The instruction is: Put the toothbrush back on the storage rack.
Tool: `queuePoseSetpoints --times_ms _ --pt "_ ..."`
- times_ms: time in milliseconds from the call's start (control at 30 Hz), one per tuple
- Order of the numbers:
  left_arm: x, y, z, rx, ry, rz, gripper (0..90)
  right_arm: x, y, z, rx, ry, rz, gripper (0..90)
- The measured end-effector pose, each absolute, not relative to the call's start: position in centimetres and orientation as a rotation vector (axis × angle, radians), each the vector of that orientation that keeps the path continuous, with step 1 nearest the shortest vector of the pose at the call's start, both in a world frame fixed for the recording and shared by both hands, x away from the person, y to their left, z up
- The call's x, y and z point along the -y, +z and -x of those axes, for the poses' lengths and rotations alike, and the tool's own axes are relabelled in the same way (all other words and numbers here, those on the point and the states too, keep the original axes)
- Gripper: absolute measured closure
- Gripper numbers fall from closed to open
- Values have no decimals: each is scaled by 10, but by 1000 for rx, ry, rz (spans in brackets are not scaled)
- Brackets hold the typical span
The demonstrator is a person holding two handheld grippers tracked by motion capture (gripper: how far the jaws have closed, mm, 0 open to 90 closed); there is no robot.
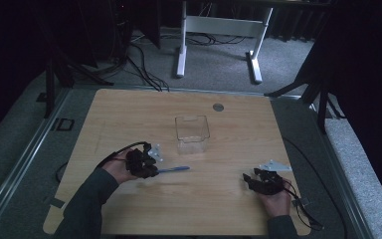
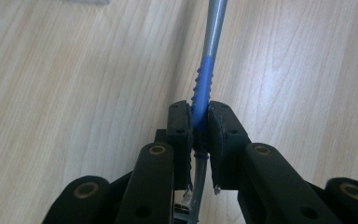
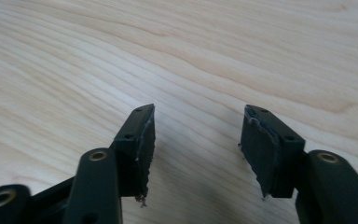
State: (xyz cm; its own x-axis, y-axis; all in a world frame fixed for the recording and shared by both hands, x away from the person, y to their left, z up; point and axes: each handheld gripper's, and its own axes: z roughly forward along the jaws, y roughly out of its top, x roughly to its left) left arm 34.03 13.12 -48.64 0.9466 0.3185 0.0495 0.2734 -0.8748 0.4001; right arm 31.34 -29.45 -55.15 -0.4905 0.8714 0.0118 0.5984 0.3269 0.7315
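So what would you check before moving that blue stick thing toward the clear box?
1. Left hand-held gripper shut on the toothbrush: ok.
2. Grip sits on the blue ribbed part of the handle: ok.
3. Clear plastic container upright, open at the top: ok.
4. Wooden table between toothbrush and container bare: ok.
5. Right hand-held gripper open, holding nothing, off to the side: ok.
6. Container holds nothing: cannot tell.
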Motion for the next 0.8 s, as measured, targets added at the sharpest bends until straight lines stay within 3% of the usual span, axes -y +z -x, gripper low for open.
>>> queuePoseSetpoints --times_ms 433,800 --pt "-119 -475 -334 -359 180 -2675 796 278 -528 -302 -2324 1080 -1074 625" --pt "-109 -469 -331 -314 206 -2676 796 269 -517 -296 -2362 1157 -981 653"
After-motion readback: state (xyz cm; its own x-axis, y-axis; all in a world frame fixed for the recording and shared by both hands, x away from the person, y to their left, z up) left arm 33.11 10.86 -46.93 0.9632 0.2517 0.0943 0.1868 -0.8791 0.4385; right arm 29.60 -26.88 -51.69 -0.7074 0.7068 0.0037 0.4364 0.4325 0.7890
